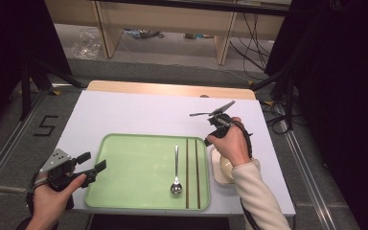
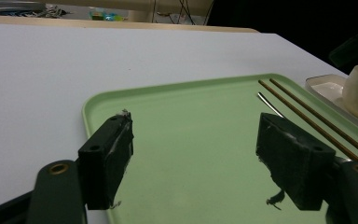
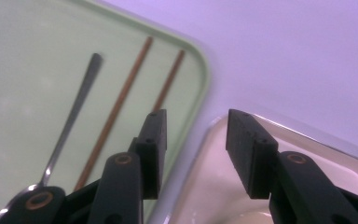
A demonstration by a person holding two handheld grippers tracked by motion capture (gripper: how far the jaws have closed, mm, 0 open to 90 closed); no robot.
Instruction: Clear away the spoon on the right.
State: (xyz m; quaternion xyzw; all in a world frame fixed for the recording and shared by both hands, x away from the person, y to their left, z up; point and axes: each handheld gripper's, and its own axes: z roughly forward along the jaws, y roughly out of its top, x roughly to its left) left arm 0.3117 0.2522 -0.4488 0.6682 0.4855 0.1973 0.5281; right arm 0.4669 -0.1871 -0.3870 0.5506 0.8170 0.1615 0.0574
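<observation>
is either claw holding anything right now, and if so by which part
Nothing is held. The left claw is open over the green tray, with bare tray between its jaws. The right claw is open above the white dish, gripping nothing.

A white desk carries a green tray near its front edge. On the tray lie a metal spoon, bowl end toward the person, and just to its right two brown chopsticks, side by side and parallel to the spoon. Off the tray's right edge stands a white dish, partly hidden by the right hand. The right gripper is held above the dish's near-left corner. The left gripper hovers at the tray's left rim with its jaws apart, held by the left hand.
</observation>
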